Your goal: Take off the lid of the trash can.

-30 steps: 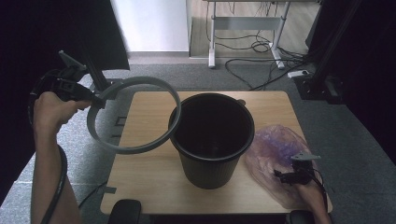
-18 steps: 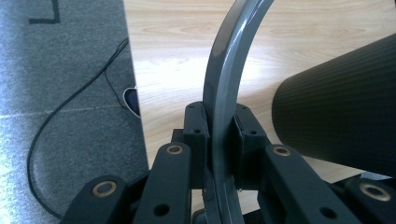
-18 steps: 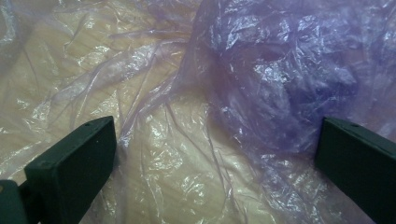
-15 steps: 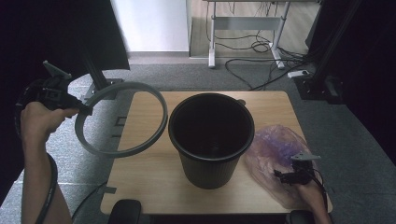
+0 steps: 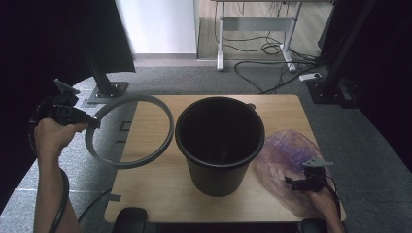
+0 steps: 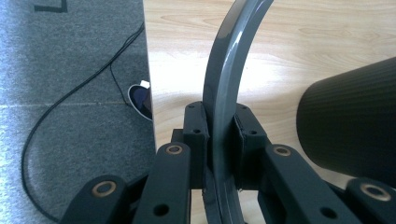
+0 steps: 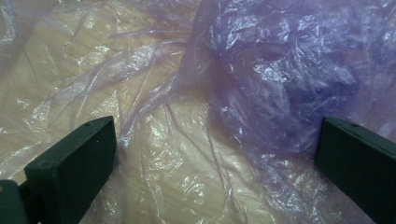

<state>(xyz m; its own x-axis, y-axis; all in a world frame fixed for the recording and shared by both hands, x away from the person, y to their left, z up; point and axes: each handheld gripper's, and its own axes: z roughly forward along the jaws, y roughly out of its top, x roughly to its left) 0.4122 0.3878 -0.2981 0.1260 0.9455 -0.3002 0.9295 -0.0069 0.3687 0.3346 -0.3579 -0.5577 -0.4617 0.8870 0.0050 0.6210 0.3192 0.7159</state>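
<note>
Ring clamped in left gripper (image 5: 92, 124) at the surface's left edge; bin at 3 o'clock from it.

Left gripper's jaws are pressed onto the rim of the grey ring (image 5: 130, 131), gripping its 9 o'clock point; the ring hangs roughly level over the wooden surface (image 5: 160, 194), partly overhanging the left edge. In the left gripper view the ring's band (image 6: 224, 93) runs on toward 12 o'clock, the bin's ribbed wall (image 6: 355, 126) near at 3 o'clock, apart from it. The black bin (image 5: 219, 141) stands upright mid-surface; the ring's far side is just beside the bin's mouth. Right gripper (image 5: 303, 183) is spread, jaws empty, over the purple plastic bag (image 5: 286, 160) lying at 3 o'clock of the bin. Whether the ring rests on the surface cannot be told; the bag's lower edge is hidden by the right hand.
</note>
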